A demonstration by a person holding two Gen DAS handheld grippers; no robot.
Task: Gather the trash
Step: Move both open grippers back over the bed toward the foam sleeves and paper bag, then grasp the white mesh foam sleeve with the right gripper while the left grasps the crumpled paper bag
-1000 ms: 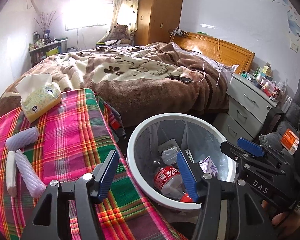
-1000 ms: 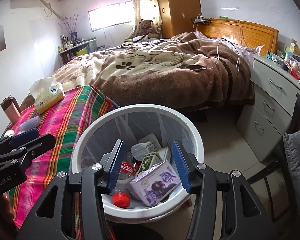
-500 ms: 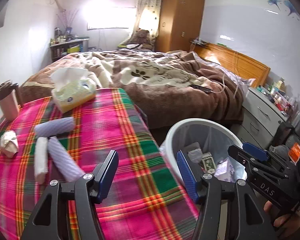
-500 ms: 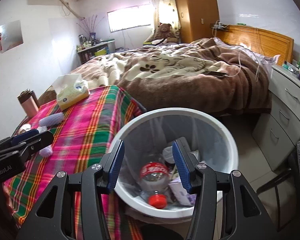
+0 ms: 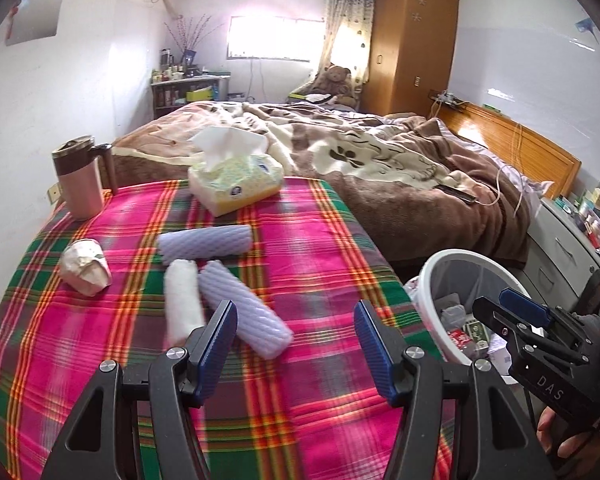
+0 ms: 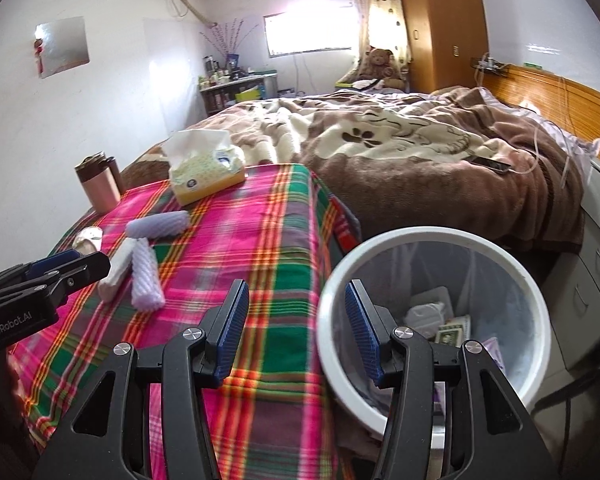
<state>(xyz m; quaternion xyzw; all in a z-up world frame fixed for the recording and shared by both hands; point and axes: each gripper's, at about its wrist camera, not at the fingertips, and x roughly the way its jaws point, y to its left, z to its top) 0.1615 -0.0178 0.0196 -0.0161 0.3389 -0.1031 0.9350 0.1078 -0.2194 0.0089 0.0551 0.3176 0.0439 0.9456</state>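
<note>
My left tongs [image 5: 296,344] hang released above the plaid table [image 5: 320,240], nothing between the pads. Just ahead of the left pad lie a white roll [image 5: 183,300] and a lilac roll [image 5: 244,308], touching side by side; a second lilar roll [image 5: 204,242] lies crosswise beyond them. Further left sits a crumpled wad [image 5: 85,272]. Far ahead are a tissue box [image 5: 236,180] and a mug [image 5: 78,176].

My right tongs [image 6: 294,328] are also released and empty, straddling the table edge and the bin [image 6: 420,240]. The bin stands to their right, with scraps in it. The rolls lie off to their left [image 6: 146,276].
</note>
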